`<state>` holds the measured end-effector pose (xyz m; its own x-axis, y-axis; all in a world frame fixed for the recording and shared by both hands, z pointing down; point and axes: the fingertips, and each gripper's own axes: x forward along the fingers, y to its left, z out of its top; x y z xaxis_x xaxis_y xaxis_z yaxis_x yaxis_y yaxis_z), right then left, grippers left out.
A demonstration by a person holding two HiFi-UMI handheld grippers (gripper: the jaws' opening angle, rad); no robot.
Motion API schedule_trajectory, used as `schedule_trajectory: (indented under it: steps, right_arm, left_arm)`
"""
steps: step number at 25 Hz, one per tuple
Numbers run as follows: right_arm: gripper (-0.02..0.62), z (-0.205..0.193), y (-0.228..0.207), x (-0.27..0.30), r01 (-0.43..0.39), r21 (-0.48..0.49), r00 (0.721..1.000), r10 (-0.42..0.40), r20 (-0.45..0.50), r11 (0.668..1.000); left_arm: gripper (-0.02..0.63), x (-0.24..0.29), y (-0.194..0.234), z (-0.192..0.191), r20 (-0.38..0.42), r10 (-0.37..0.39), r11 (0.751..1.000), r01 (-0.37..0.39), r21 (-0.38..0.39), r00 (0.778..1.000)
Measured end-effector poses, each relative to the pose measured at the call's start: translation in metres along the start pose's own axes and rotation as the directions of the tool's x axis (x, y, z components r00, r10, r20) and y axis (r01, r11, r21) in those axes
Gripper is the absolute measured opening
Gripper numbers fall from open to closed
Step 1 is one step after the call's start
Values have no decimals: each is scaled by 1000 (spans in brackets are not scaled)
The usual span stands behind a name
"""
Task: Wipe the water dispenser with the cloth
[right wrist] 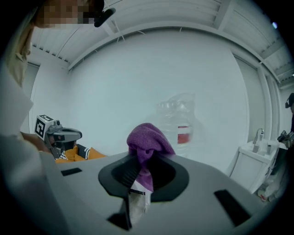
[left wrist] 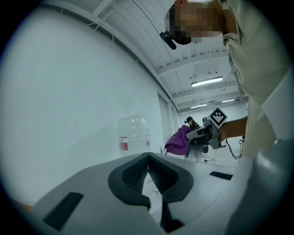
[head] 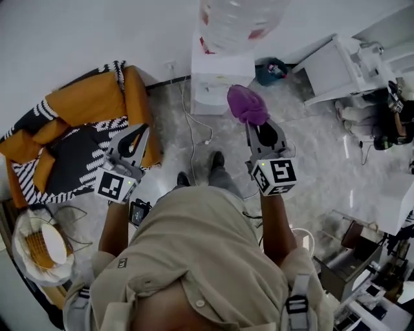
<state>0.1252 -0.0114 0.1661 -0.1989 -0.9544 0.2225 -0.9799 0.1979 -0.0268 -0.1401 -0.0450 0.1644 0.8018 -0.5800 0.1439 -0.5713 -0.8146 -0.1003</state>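
Observation:
The white water dispenser [head: 220, 81] stands against the wall with a clear bottle [head: 239, 19] on top. My right gripper [head: 256, 124] is shut on a purple cloth [head: 247, 106], held just in front of the dispenser's right side. In the right gripper view the cloth [right wrist: 147, 142] bunches up above the jaws, with the bottle [right wrist: 180, 120] behind it. My left gripper [head: 141, 132] hangs off to the left over the sofa, jaws closed on nothing. Its view shows the bottle [left wrist: 133, 133], the cloth [left wrist: 178, 141] and the right gripper [left wrist: 206, 133] ahead.
An orange sofa [head: 84, 103] with striped cushions fills the left. A power cord [head: 193, 136] trails over the floor from the dispenser. A white sink cabinet [head: 343, 64] and a seated person [head: 388, 123] are at the right, a teal bag [head: 272, 70] by the wall.

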Motion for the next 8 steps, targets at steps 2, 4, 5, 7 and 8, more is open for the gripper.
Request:
schedule_trajectory:
  steps: [2,4,5,7,8]
  right_arm:
    - [63,-5,1,-2,13,7,1000,-13,-3,1000]
    - [63,-6,0,-3,28,10,1000,-28,3,1000]
    - [63,-8,1,-3,30,12,1000,-31,6,999]
    - [63,-13,4,-2,27,19,1000,-28,9,999]
    - [63,-16,6,-1,24,24,1000,-25,9,999]
  left_arm:
    - [15,-3,-2,-5,-3,-9,1000,9,-3,1000]
    - [15,-4,-3,-7,1,-19,1000,19,-3,1000]
    - [15,-5,-3,-8,2,-20,1000,20,-4,1000]
    - [15,-9,-4,-12,5,-16,1000,16,-8,1000]
    - [15,-11,-5,-13,10,-13,1000,13,-10,1000]
